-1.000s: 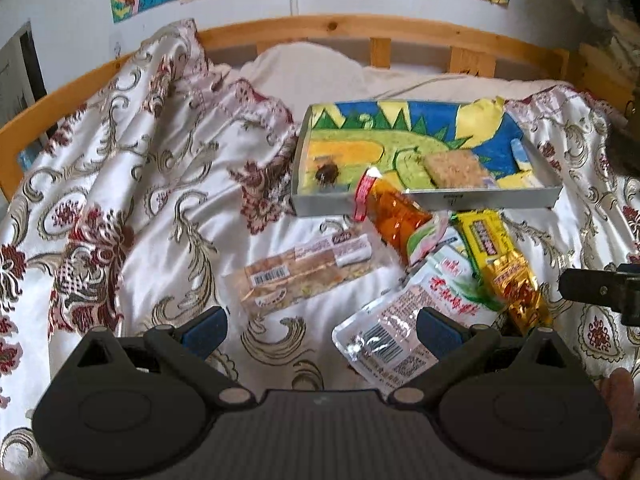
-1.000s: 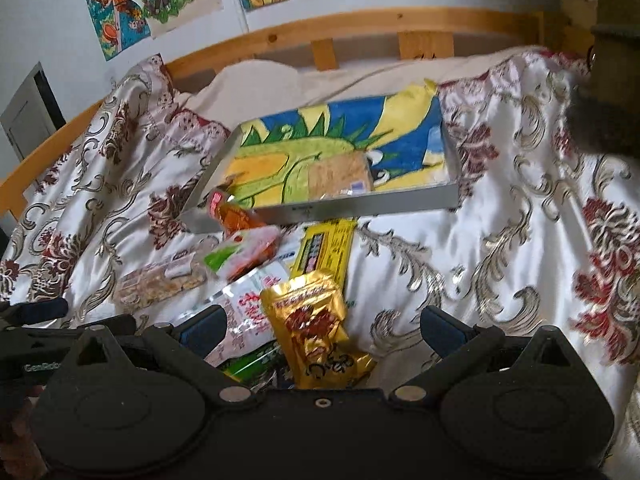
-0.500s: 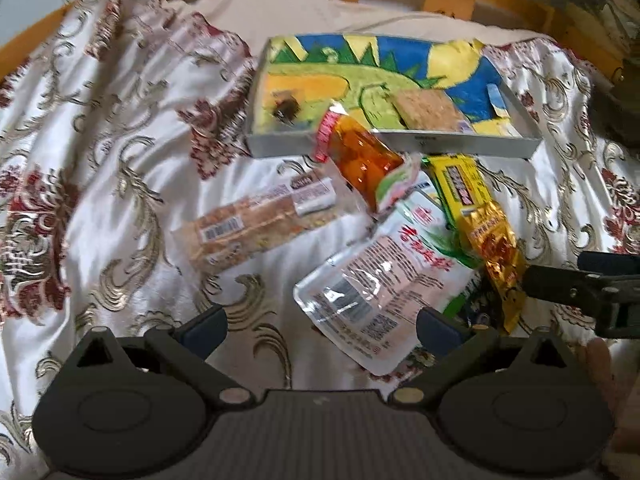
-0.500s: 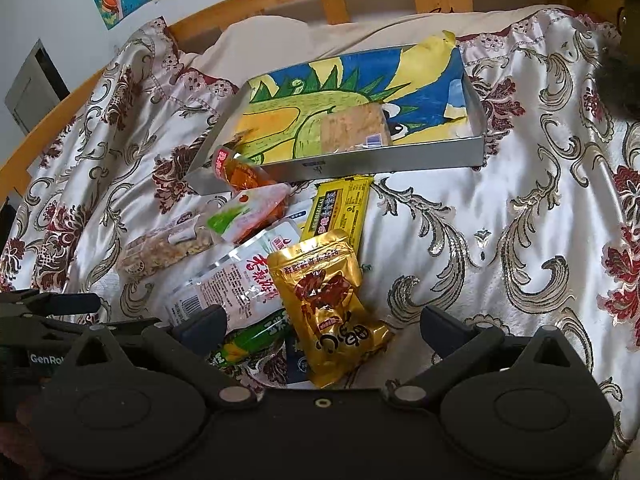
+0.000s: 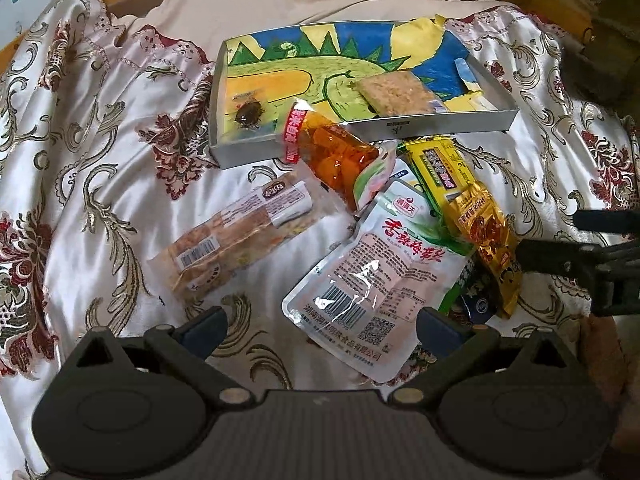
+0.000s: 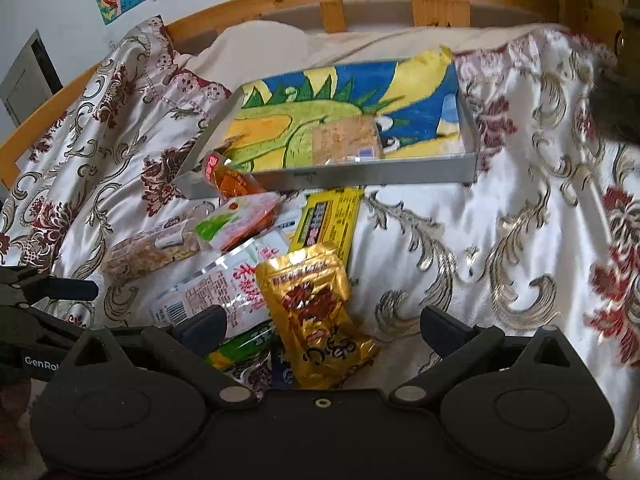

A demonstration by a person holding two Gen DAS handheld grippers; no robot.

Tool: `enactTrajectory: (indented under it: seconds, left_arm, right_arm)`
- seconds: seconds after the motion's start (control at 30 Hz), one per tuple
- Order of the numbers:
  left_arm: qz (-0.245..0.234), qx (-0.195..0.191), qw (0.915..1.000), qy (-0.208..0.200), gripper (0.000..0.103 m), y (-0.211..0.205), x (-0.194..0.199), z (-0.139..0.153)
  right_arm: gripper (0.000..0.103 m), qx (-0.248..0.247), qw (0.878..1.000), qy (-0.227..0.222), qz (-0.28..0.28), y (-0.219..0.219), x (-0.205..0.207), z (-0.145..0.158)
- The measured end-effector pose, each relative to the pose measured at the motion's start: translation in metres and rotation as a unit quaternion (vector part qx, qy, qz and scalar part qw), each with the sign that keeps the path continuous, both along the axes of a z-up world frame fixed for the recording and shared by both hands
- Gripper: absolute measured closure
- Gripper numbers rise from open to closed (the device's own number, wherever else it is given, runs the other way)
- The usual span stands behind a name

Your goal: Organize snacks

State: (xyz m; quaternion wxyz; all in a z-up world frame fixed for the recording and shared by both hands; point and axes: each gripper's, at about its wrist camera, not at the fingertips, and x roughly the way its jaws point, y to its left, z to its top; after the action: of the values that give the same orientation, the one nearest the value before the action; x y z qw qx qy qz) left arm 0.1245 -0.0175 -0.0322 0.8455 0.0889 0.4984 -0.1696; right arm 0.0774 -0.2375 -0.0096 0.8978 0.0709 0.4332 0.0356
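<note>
**Overlapping packets on a soft bed invite a bad pick**

Left wrist view: the left tool (image 5: 320, 326) hangs spread and empty over the satin bedspread (image 5: 100, 184). The landmark is the shallow tray (image 5: 394, 127) with the dinosaur drawing; a square cracker (image 5: 394, 92) and a small dark item (image 5: 249, 114) already lie in it. Leaning on the tray's near wall is the orange snack pouch (image 5: 338, 156); nearer the tool than the tray lie the long clear-wrapped bar (image 5: 236, 236) and the white pouch with red characters (image 5: 380, 276). The white pouch overlaps its neighbours, so closing on it could drag them along.

Right wrist view: the right tool (image 6: 322, 326) is also spread, holding nothing, above the gold foil packet (image 6: 320, 312), which lies near-side of the tray, over the yellow packet (image 6: 328, 220). Slick foil on yielding bedding may slide or fold away from the fingers.
</note>
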Motion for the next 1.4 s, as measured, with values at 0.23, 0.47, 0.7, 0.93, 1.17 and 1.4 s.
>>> enactTrajectory:
  seconds: [0.23, 0.47, 0.7, 0.93, 1.17, 1.4]
  left_arm:
    - [0.002, -0.013, 0.9998, -0.012, 0.0, 0.002, 0.001, 0.003]
    - [-0.039, -0.037, 0.9978, -0.038, 0.0, -0.001, 0.002, 0.014]
    - [-0.113, -0.053, 0.9874, -0.096, 0.0, -0.008, 0.002, 0.022]
    - [-0.178, -0.032, 0.9815, -0.063, 0.0, -0.024, 0.007, 0.0]
    - [-0.207, -0.055, 0.9769, -0.004, 0.0, -0.02, 0.023, -0.022]
    - [-0.202, -0.074, 0.9759, 0.034, 0.0, -0.012, 0.041, -0.033]
  right_arm:
    - [0.001, -0.029, 0.996, -0.087, -0.004, -0.002, -0.006, 0.025]
    - [0.001, -0.031, 0.993, -0.111, 0.036, 0.003, -0.005, 0.039]
    - [0.001, -0.089, 0.972, -0.167, 0.139, 0.008, -0.001, 0.062]
    - [0.001, -0.081, 0.977, -0.064, 0.186, 0.002, 0.015, 0.036]
    - [0.001, -0.074, 0.974, 0.024, 0.214, 0.008, 0.026, 0.001]
    - [0.003, -0.091, 0.964, 0.077, 0.238, 0.019, 0.038, -0.027]
